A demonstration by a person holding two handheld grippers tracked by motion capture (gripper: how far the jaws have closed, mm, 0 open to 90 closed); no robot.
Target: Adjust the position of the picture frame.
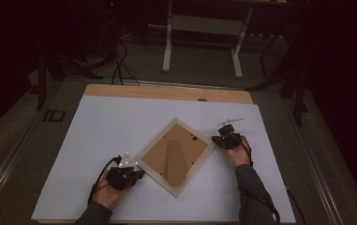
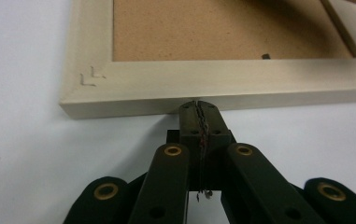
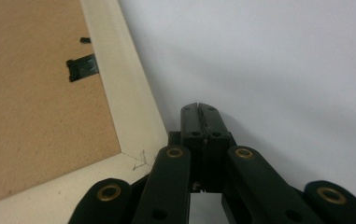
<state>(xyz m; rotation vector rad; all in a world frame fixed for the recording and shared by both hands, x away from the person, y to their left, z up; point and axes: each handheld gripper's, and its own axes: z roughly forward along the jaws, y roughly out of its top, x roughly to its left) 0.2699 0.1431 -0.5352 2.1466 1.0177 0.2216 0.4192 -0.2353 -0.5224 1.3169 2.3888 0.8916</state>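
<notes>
Lower left of high view: left tongs (image 1: 138, 174), jaws pressed together, empty, tips at the frame's lower-left edge.
Centre: picture frame (image 1: 176, 157), face down, turned like a diamond on white tabletop (image 1: 96, 131), brown backing up.
Right of centre: right tongs (image 1: 215, 138), closed, empty, just beside the frame's right corner.

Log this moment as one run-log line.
scene: picture frame face-down on white table | left gripper: shut, tips at frame edge | right gripper: shut, beside frame corner | held: nothing
</notes>
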